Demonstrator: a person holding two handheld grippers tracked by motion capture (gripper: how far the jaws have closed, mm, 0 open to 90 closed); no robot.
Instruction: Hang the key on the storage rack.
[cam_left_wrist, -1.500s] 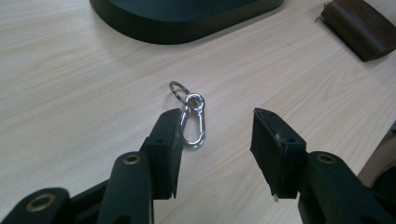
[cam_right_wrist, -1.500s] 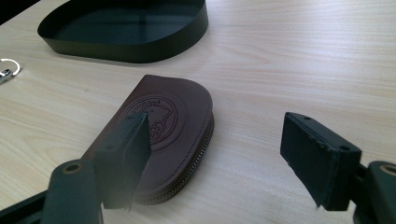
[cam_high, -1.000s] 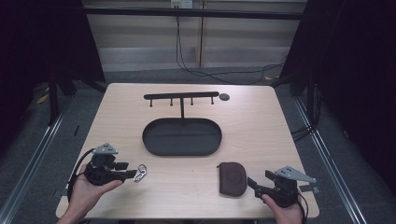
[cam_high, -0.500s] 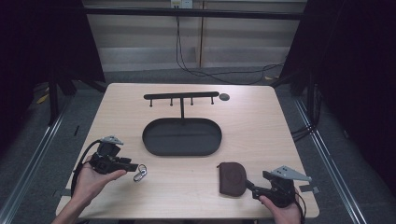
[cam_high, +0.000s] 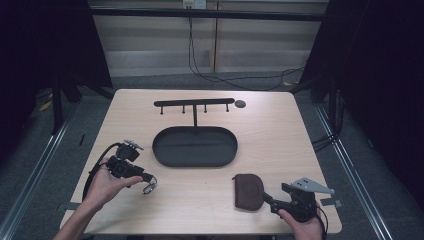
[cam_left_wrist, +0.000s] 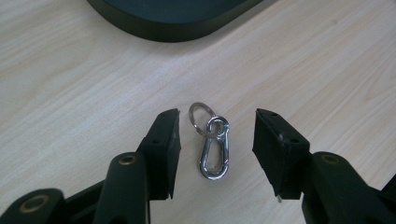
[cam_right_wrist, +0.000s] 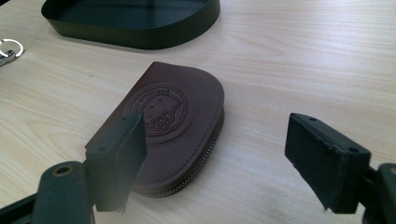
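A silver carabiner with a key ring (cam_left_wrist: 214, 154) lies flat on the wooden table (cam_high: 280, 145), left of centre near the front (cam_high: 149, 188). My left gripper (cam_left_wrist: 217, 116) straddles it with a gap on each side. Its jaws have just been opening, and neither pad touches the metal. In the high view that gripper (cam_high: 146, 180) is held low by a hand at the table's left. A brown leather coin pouch (cam_right_wrist: 173, 121) with an embossed emblem lies at the front right (cam_high: 248, 191). My right gripper (cam_right_wrist: 217, 123) stands open just behind the pouch (cam_high: 269, 199), apart from it.
A black oval tray (cam_high: 160, 155) sits mid-table, with a black bar of small hooks (cam_high: 194, 103) rising on a post behind it. A small dark disc (cam_high: 240, 104) lies near the bar's right end. The tray's rim (cam_left_wrist: 154, 32) is just beyond the carabiner.
The left hand and its gripper have shifted a little away from the front edge and to the right, closing on the carabiner, which has not moved. The right gripper and pouch stayed put.
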